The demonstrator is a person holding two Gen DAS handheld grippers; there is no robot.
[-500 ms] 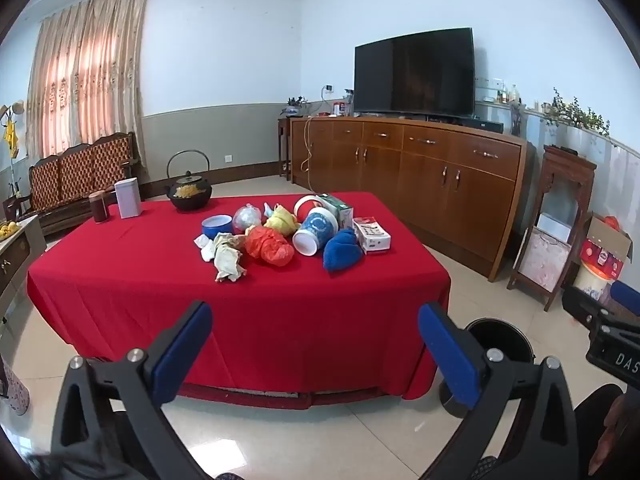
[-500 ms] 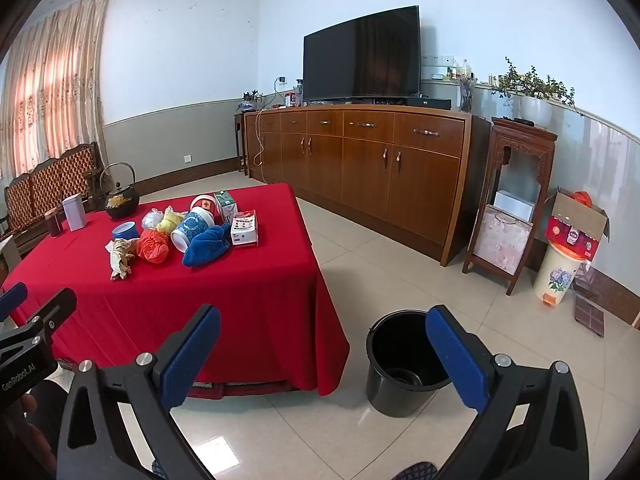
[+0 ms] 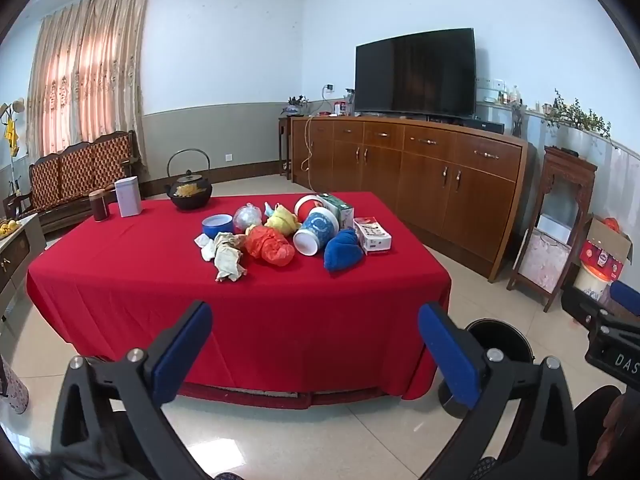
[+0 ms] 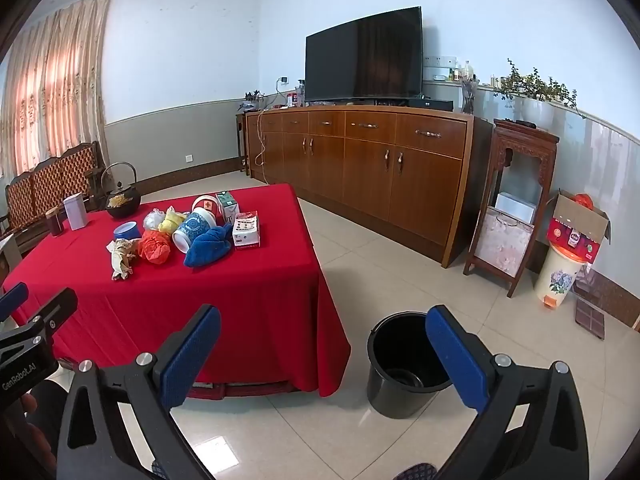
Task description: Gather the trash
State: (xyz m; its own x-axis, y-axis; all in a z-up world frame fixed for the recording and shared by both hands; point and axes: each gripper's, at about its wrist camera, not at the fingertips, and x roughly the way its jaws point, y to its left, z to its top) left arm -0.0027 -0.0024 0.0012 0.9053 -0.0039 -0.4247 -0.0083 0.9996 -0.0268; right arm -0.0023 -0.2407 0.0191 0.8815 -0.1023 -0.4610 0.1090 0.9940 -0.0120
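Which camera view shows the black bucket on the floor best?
The right wrist view: the black bucket shows nearly whole, with its open rim and inside visible; only the right tongs' finger covers one edge. In the left wrist view, only its upper rim peeks from behind the left tongs' finger.

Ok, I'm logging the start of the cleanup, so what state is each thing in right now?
left gripper: open, holding nothing
right gripper: open, holding nothing
black bucket: upright on the floor beside the table, looks empty
blue patterned cup: lying on its side
red cup: tipped on its side
orange plastic bag: crumpled
paper wad: crumpled
television: off
cabinet doors: closed
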